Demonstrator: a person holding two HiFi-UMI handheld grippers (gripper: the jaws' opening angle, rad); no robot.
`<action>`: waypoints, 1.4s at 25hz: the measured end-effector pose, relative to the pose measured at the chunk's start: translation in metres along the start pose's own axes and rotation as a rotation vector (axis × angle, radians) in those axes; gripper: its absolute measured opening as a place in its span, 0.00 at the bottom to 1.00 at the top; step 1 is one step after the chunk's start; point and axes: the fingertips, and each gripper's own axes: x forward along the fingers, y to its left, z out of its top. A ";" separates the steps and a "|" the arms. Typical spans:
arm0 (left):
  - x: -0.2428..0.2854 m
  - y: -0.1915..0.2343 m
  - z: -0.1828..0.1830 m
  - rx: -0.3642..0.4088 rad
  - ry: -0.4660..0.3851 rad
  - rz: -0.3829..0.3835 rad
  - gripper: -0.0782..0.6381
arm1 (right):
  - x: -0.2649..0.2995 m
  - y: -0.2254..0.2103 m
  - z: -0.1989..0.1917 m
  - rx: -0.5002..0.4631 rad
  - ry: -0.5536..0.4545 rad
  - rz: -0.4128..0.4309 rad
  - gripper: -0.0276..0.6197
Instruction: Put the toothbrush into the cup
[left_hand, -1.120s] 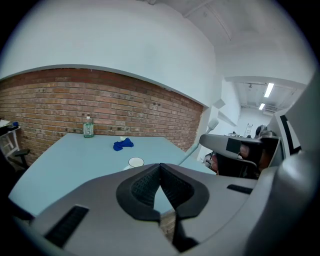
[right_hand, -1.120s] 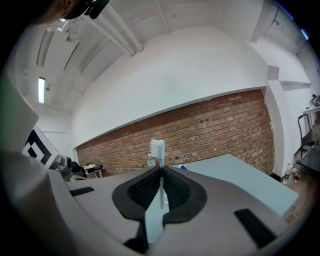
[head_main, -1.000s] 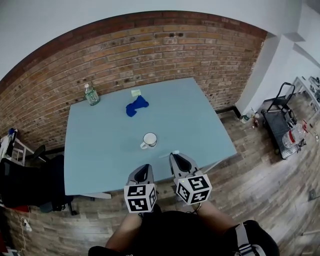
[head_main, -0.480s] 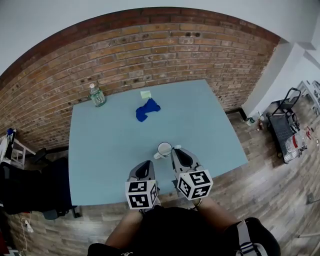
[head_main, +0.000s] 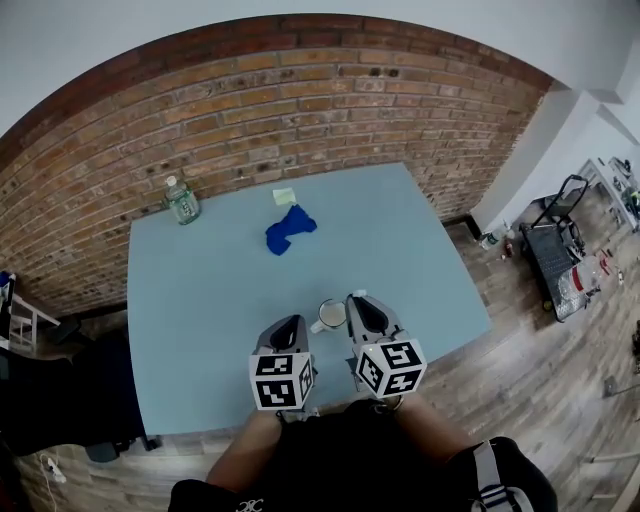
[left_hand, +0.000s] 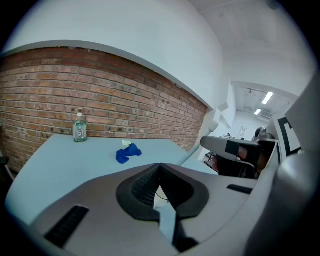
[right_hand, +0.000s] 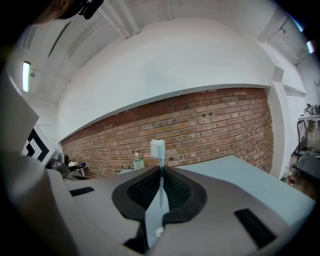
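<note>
Since a second ago both grippers have come forward over the table (head_main: 190, 300). The cup (head_main: 331, 314), then well ahead of them, now sits between their tips and just beside the right one; the bottle and cloth lie where they did.

The left gripper (head_main: 291, 322) is closed, its ribbed black pads meeting with nothing between them. To its right is the cup, white and round-rimmed, its small handle turned towards the left gripper. The right gripper (head_main: 358, 300) is clamped on the toothbrush (right_hand: 160, 175), which stands upright between its pads, the white bristled head clear above the tips. The toothbrush is not in the cup; in the head view it is held just right of the rim.

The tabletop is smooth and pale blue. A clear plastic bottle (head_main: 181, 201) with a green label stands at the far left corner. Right of it lies a crumpled blue cloth (head_main: 289, 229), with a small pale yellow pad (head_main: 285, 196) just beyond. Behind runs a rough red brick wall (head_main: 330, 110)
</note>
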 end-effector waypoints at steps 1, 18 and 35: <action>0.002 0.001 0.002 -0.002 -0.002 -0.001 0.12 | 0.002 -0.001 -0.001 -0.001 0.005 -0.003 0.09; 0.025 -0.005 -0.008 -0.056 0.035 0.050 0.12 | 0.024 -0.041 -0.038 0.011 0.131 0.010 0.09; 0.027 -0.001 -0.024 -0.084 0.057 0.151 0.12 | 0.056 -0.056 -0.104 0.149 0.318 0.089 0.09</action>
